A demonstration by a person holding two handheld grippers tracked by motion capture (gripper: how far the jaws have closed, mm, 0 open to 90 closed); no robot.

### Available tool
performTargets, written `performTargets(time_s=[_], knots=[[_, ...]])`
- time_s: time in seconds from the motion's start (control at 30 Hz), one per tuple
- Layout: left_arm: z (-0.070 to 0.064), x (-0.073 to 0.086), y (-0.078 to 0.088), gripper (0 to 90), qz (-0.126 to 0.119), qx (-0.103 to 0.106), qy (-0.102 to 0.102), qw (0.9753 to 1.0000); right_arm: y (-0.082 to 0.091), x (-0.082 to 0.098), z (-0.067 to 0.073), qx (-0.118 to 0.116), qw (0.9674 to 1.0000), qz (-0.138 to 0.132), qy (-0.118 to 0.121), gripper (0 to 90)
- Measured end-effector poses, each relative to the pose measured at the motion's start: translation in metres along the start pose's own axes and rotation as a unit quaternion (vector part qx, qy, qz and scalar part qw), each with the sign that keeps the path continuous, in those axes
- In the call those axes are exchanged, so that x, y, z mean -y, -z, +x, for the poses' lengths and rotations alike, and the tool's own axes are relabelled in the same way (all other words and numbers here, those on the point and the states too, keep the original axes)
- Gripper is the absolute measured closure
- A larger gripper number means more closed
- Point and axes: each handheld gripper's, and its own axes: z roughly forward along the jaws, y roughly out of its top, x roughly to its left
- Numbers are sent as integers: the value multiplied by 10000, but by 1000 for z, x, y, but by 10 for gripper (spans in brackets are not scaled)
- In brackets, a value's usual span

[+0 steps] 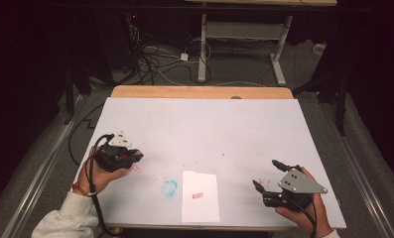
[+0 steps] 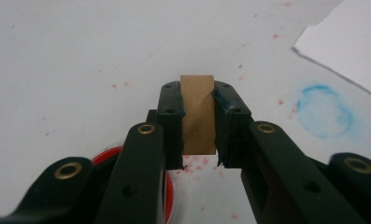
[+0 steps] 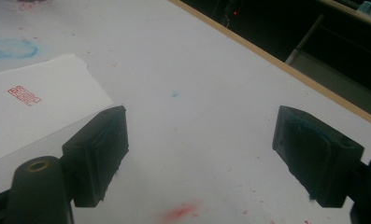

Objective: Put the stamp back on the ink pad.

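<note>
My left gripper (image 2: pixel 198 86) is shut on a small wooden block (image 2: pixel 198 116), held upright between its pads just above the white table cover. In the high view the left gripper (image 1: pixel 136 155) hovers at the table's left side. Under its jaws lies a round red-rimmed dish (image 2: pixel 107 157), partly hidden. A white sheet of paper (image 1: pixel 200 196) lies at the front centre and carries a red stamp mark (image 1: pixel 198 195). My right gripper (image 1: pixel 265 173) rests at the front right, open with nothing between its jaws (image 3: pixel 199 140). The paper (image 3: pixel 38 107) and its mark (image 3: pixel 24 94) lie to its left.
A blue ink ring (image 1: pixel 169 188) stains the cover left of the paper, and red specks (image 2: pixel 192 168) dot the surface near the left gripper. The wooden table edge (image 1: pixel 199 91) runs along the back. Cables and desk legs (image 1: pixel 202 49) stand on the floor beyond.
</note>
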Motion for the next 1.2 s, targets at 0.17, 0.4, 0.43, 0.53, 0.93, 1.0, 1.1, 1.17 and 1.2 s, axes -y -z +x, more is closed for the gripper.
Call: performTargets(time_s=[0.17, 0.4, 0.43, 0.53, 0.93, 1.0, 1.1, 1.17, 1.2], knots=[[13, 11, 0, 736, 129, -72, 211, 9997, -1, 0, 0, 1, 10000, 9, 23, 189], [27, 23, -6, 735, 421, -162, 477, 9978, -1, 0, 1, 17, 10000, 36, 56, 190], [28, 25, -7, 735, 437, -179, 510, 9976, -1, 1, 1, 15, 10000, 42, 67, 189], [34, 29, -11, 735, 587, -247, 569, 9963, -2, 1, 1, -5, 9999, 86, 97, 190], [43, 35, -20, 732, 788, -184, 714, 9942, -3, 2, 4, -52, 9997, 157, 177, 190], [43, 35, -20, 731, 797, -175, 715, 9941, -3, 2, 4, -52, 9997, 171, 176, 191], [43, 35, -21, 720, 790, -191, 742, 9939, -2, 3, 3, -40, 9997, 169, 170, 190], [44, 35, -21, 692, 798, -185, 806, 9934, -1, 3, 3, -35, 9997, 167, 168, 190], [44, 35, -20, 674, 818, -206, 836, 9929, -1, 3, 3, -36, 9997, 163, 170, 191]])
